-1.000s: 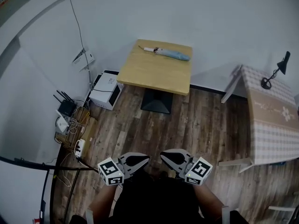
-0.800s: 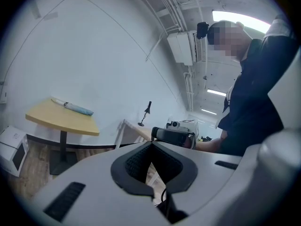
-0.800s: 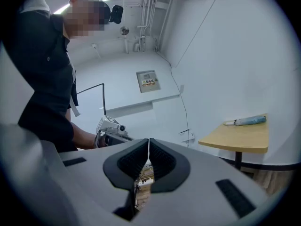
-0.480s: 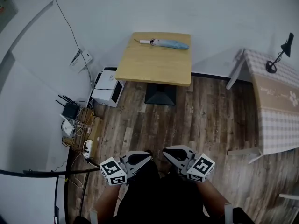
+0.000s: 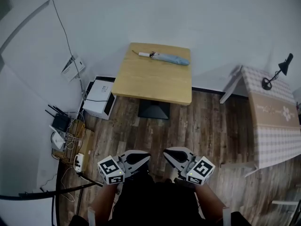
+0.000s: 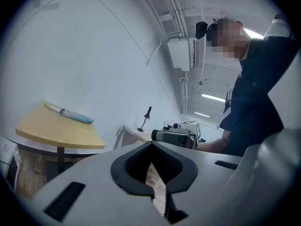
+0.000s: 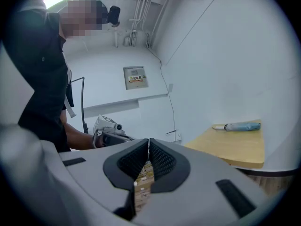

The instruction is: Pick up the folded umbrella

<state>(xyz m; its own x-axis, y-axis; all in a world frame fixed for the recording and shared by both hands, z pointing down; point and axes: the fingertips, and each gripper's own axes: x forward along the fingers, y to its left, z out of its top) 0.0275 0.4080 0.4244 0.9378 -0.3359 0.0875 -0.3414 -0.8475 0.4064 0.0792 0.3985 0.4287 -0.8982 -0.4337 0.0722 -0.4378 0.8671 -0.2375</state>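
Note:
The folded light-blue umbrella (image 5: 162, 57) with a white handle lies along the far edge of a small wooden table (image 5: 155, 81), close to the wall. It also shows as the umbrella (image 6: 70, 114) at the left of the left gripper view and as the umbrella (image 7: 238, 126) at the right of the right gripper view. My left gripper (image 5: 146, 158) and right gripper (image 5: 165, 153) hang side by side close to the person's body, well short of the table. Both point level, tips towards each other. Each one, left gripper (image 6: 151, 143) and right gripper (image 7: 148, 140), is shut on nothing.
A white printer (image 5: 98, 97) sits on the wood floor left of the table, with routers and tangled cables (image 5: 63, 128) nearer the wall. A table with a checked cloth (image 5: 277, 126) and a black desk lamp (image 5: 277, 69) stands at the right.
The head view has shifted: table and umbrella now sit a little lower and nearer than half a second ago. Both grippers stay shut and side by side before the body.

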